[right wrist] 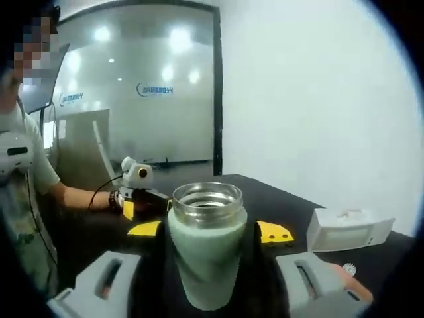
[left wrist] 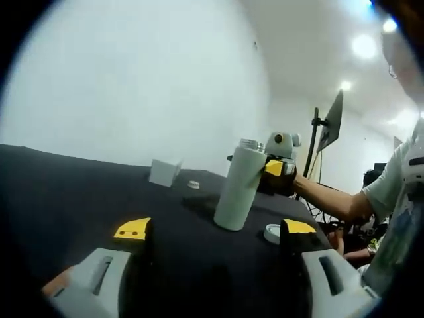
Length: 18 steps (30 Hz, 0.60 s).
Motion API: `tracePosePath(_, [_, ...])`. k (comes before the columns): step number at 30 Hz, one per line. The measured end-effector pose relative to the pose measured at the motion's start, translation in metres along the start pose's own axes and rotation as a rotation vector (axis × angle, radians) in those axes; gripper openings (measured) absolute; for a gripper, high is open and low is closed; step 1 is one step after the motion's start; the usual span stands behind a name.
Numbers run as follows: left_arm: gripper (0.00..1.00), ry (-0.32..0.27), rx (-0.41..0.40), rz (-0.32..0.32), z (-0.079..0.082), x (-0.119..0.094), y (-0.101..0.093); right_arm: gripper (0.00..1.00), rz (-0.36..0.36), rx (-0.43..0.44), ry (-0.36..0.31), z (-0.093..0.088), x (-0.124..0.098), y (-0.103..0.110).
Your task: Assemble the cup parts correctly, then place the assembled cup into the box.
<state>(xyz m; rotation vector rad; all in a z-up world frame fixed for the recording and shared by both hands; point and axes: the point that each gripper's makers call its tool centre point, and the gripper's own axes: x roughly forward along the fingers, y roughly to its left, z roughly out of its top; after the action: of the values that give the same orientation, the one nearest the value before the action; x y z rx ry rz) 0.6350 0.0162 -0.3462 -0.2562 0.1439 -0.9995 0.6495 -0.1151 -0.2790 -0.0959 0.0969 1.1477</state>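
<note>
A pale green cup body (left wrist: 240, 185) with a bare steel threaded mouth stands upright on the black table (left wrist: 79, 192). My right gripper (left wrist: 270, 171) holds it from the right, near the top. In the right gripper view the cup body (right wrist: 207, 258) sits tight between the two yellow-tipped jaws of my right gripper (right wrist: 209, 232). My left gripper (left wrist: 215, 228) is open in front of the cup with nothing between its jaws; it also appears as my left gripper (right wrist: 134, 202) beyond the cup. A white ring-shaped lid part (left wrist: 272, 232) lies right of the cup base. Another small white part (left wrist: 193, 185) lies further back.
A white open box (left wrist: 164, 172) stands at the back of the table, seen again as the white box (right wrist: 344, 228) on the right with the small white part (right wrist: 349, 269) before it. A person (left wrist: 391, 199) sits at the right; a monitor on a stand (left wrist: 331, 122) is behind.
</note>
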Motion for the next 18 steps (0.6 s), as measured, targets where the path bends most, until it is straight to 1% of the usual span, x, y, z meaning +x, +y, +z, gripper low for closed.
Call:
tracePosePath(2, [0.73,0.001,0.000,0.000,0.000,0.000,0.000,0.53,0.007,-0.005,0.012,0.000,-0.005,0.001])
tracePosePath(5, [0.73,0.000,-0.001,0.001,0.000,0.000,-0.001,0.57,0.033,0.007,0.027,0.002,-0.019,0.001])
tracePosePath(7, [0.73,-0.004,-0.002,-0.001,0.000,0.000,-0.002,0.56,0.031,0.014,0.043,0.002,-0.031,-0.005])
tracePosePath(9, [0.73,-0.007,-0.007,-0.004,0.001,0.000,-0.003,0.53,-0.016,0.003,0.082,-0.002,-0.045,-0.021])
tracePosePath(10, [0.73,-0.009,-0.007,-0.005,0.001,0.000,-0.003,0.49,-0.032,0.000,0.094,-0.002,-0.051,-0.029])
tracePosePath(11, [0.73,-0.009,-0.008,-0.005,0.002,0.000,-0.003,0.47,-0.054,0.005,0.105,-0.002,-0.056,-0.038])
tracePosePath(12, [0.73,-0.010,-0.008,-0.006,0.002,0.000,-0.003,0.47,-0.082,0.006,0.121,-0.004,-0.061,-0.049])
tracePosePath(14, [0.73,-0.007,-0.008,-0.005,0.002,0.000,-0.001,0.47,-0.167,-0.006,0.161,-0.011,-0.069,-0.079])
tracePosePath(15, [0.73,-0.006,-0.005,-0.006,0.002,-0.001,0.000,0.47,-0.217,-0.009,0.161,-0.012,-0.071,-0.093])
tracePosePath(18, [0.74,-0.002,0.000,-0.009,0.001,0.000,-0.001,0.46,-0.268,-0.003,0.211,-0.026,-0.075,-0.119])
